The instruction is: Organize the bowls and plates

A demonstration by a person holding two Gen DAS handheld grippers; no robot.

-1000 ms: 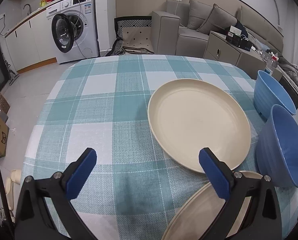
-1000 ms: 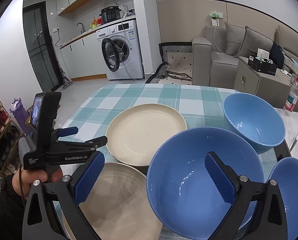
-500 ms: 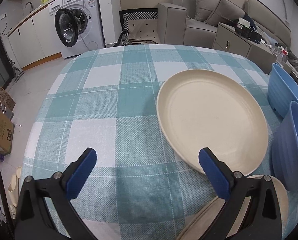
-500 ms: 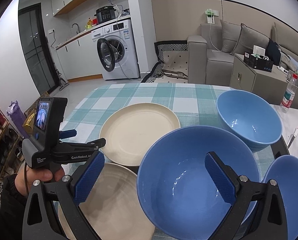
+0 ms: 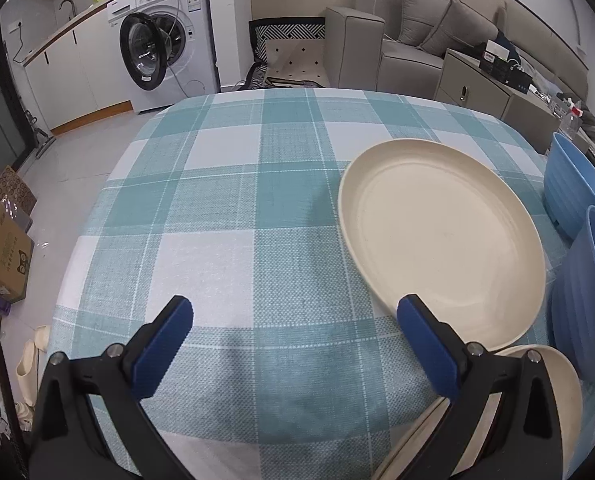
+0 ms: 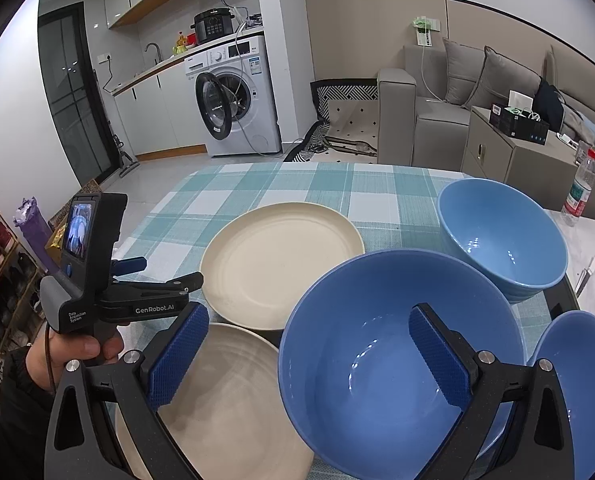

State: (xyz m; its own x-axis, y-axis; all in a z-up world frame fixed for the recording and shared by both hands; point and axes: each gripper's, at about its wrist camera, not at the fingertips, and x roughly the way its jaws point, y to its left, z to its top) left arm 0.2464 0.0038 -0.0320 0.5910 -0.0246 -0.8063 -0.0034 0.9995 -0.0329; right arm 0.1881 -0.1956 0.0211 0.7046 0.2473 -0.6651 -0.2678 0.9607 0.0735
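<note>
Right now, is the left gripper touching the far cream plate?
Apart. The left wrist view shows the left gripper open above the tablecloth, its right finger in front of the far cream plate, gripping nothing.

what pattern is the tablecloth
Teal and white checks on the tablecloth, clearest in the left wrist view.

Both grippers: black frames, silver screws, textured blue finger pads (image 6: pixel 177 360). Left gripper (image 6: pixel 137 276) has a rear screen, white "GenRobot.AI" lettering, black cable. Hand (image 6: pixel 77 350) bare, sleeve (image 6: pixel 13 392) black.
</note>
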